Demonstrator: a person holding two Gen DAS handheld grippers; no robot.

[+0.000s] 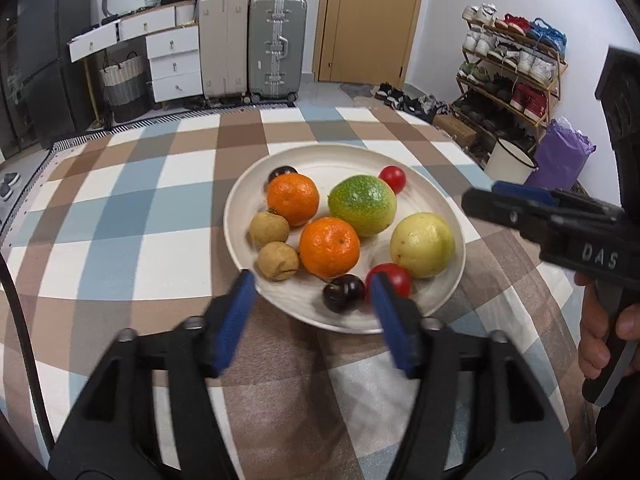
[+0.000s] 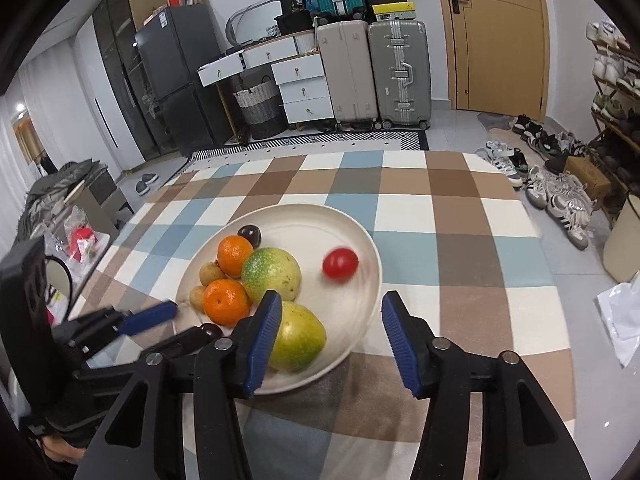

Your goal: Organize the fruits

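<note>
Nine fruits on one white plate (image 1: 448,200), itself on the checked tablecloth (image 1: 140,216): two tangerines (image 1: 329,246), a green passion fruit (image 1: 362,205), a yellow-green one (image 1: 422,245), two brown longans (image 1: 277,261), two cherry tomatoes (image 1: 394,277), and a dark cherry (image 1: 343,293), with what looks like another dark cherry (image 1: 282,172) at the far rim. None outside the plate in either view.

Hard to place the stage. Fits a gathering job near its end, with everything already collected on the plate. Fits equally a sorting job with the kinds yet to be parted, since like lies only loosely by like: tangerines together, longans together, tomatoes well apart. No single next move settled by that.

Left gripper (image 1: 313,284) low over the plate's near rim, tongs wide apart, holding nothing, the near cherry and tomato just beyond the tips. Right gripper (image 2: 328,304) likewise spread and empty, over the plate's near right side, its left finger in front of the yellow-green fruit. Part of a hand (image 1: 600,344) on the right gripper's handle at the edge of the left view. Blur on the plate's rim and the far tomato.
</note>
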